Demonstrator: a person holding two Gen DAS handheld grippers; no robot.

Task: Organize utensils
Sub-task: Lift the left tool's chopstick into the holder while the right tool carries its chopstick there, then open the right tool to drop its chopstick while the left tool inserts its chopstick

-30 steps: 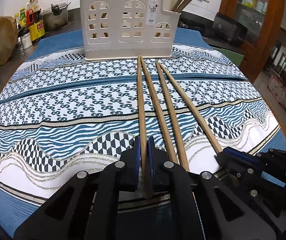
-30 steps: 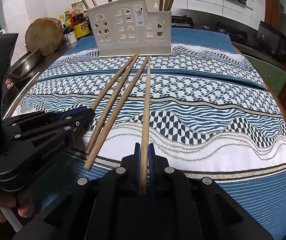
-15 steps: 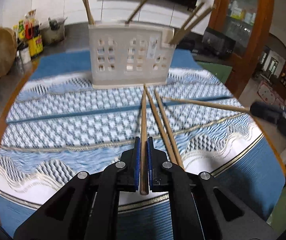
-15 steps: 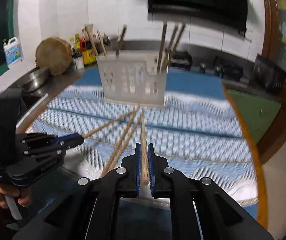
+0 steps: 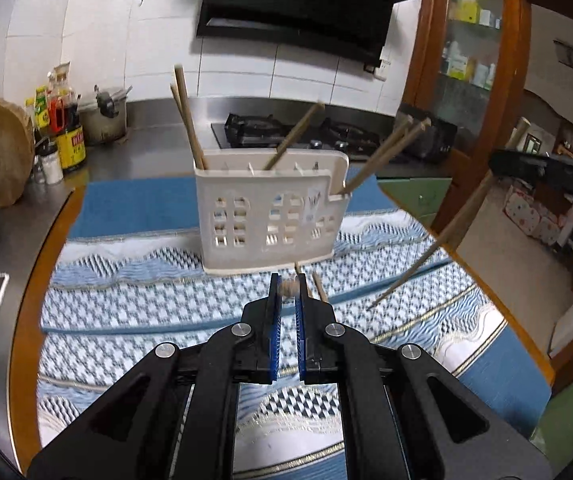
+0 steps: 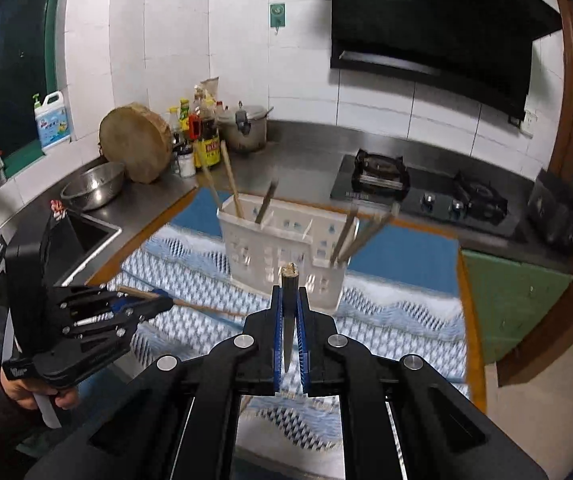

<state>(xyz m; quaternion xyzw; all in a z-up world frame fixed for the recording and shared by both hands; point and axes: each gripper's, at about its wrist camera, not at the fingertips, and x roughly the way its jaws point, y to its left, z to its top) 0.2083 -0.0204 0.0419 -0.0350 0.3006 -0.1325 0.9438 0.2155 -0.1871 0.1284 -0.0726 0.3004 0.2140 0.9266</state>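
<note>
Kitchen counters ring a blue patterned tablecloth [image 5: 146, 312] bearing the white utensil caddy [image 5: 270, 220]. Left gripper [image 5: 286, 292] and right gripper [image 6: 289, 300] each clamp one chopstick [image 6: 289, 280] above it.

Matt wooden chopsticks [image 5: 402, 148], cream plastic holder [image 5: 266, 216], woven patterned cloth [image 5: 134, 312], glossy steel counter [image 6: 298, 160]

You face a white-tiled wall [image 6: 222, 52] with a black range hood [image 6: 438, 36] above the gas hob [image 6: 426, 194]. Left of the hob runs a steel counter [image 6: 298, 152]; right of it stands a wooden cabinet [image 5: 474, 60].
</note>
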